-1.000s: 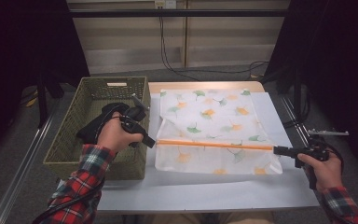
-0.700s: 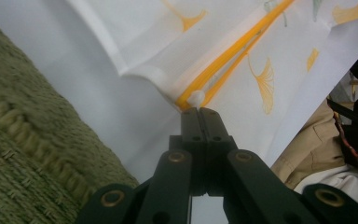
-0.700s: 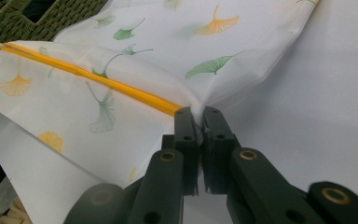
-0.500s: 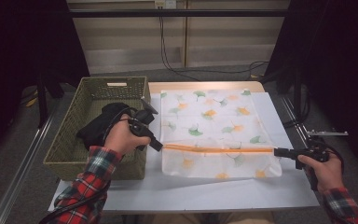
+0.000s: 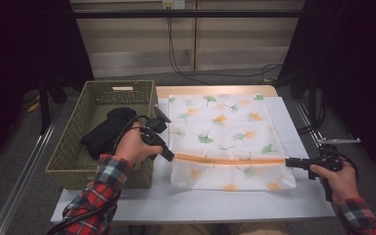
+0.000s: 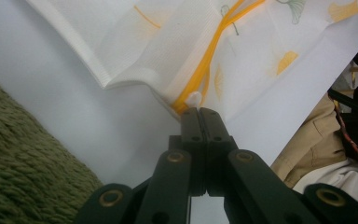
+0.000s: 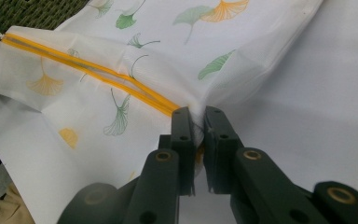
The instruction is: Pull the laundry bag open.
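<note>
Where the high view looks down on the table (image 5: 191,208), one white mesh bag (image 5: 227,139) printed with green and orange leaves lies flat on its pale top, an orange zipper (image 5: 230,159) running across its near part. One left gripper (image 5: 168,155) meets the zipper's left end and one right gripper (image 5: 290,162) its right end. One green wicker basket (image 5: 73,161) stands just beside the bag's left edge, holding one black garment (image 5: 105,132). Bare tabletop lies as a strip before the bag and a narrower margin to its right; the far edge of the bag lies near the table's back edge.

Left gripper view: the two jaws stand pressed together, pinching the small white zipper pull (image 6: 194,99) at the bag's (image 6: 168,42) corner, where the orange zipper (image 6: 209,56) begins. The basket wall (image 6: 23,158) rises at lower left, with a band of bare table between it and the bag.

Right gripper view: the jaws have just been opening slightly, and a narrow gap shows lower down, yet their tips clamp a fold of white mesh (image 7: 196,126) at the zipper's (image 7: 98,77) end. The zipper tape shows parted, one slit between two orange lines. Open table spreads to the right of the bag (image 7: 177,42).
</note>
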### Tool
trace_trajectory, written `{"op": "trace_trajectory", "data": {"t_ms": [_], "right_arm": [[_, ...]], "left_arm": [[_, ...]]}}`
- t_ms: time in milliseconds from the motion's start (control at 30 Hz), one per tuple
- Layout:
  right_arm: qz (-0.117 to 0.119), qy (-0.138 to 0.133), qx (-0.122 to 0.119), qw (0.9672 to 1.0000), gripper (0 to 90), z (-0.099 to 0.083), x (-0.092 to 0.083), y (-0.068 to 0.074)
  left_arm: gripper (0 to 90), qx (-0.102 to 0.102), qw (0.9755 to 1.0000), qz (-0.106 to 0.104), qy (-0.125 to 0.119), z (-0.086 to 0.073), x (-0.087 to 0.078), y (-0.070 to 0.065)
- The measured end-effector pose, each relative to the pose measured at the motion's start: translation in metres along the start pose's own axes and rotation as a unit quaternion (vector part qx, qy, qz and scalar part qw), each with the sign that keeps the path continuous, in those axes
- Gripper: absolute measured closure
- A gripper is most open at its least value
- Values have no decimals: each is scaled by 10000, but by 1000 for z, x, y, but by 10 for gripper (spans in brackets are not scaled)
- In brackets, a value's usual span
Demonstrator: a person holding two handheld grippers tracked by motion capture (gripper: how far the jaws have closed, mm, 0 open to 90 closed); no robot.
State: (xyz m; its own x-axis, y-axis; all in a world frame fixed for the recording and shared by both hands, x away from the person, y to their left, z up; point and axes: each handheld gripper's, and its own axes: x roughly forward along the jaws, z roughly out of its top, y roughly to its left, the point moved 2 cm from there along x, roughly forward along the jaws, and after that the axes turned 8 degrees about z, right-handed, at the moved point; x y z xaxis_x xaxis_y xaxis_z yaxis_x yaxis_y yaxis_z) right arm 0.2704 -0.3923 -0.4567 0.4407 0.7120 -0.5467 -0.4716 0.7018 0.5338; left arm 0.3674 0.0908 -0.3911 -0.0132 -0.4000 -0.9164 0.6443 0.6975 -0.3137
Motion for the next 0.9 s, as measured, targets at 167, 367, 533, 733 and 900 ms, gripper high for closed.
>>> {"op": "trace_trajectory", "data": {"t_ms": [167, 367, 533, 733, 900], "right_arm": [[-1, 42, 5, 10000, 775, 0, 0, 1], [-96, 14, -55, 9999, 637, 1, 2, 2], [-158, -3, -144, 9998, 564, 3, 3, 2], [-223, -16, -201, 9995, 455, 4, 5, 5], [-249, 31, -323, 9992, 392, 5, 10, 6]], "left_arm": [[890, 20, 10000, 19, 6, 0, 2, 0], [859, -14, 10000, 36, -33, 1, 6, -2], [824, -125, 9998, -61, -127, 2, 9, -4], [645, 89, 9990, 16, -437, 4, 12, -8], [506, 175, 9977, 135, -647, 7, 14, -14]]}}
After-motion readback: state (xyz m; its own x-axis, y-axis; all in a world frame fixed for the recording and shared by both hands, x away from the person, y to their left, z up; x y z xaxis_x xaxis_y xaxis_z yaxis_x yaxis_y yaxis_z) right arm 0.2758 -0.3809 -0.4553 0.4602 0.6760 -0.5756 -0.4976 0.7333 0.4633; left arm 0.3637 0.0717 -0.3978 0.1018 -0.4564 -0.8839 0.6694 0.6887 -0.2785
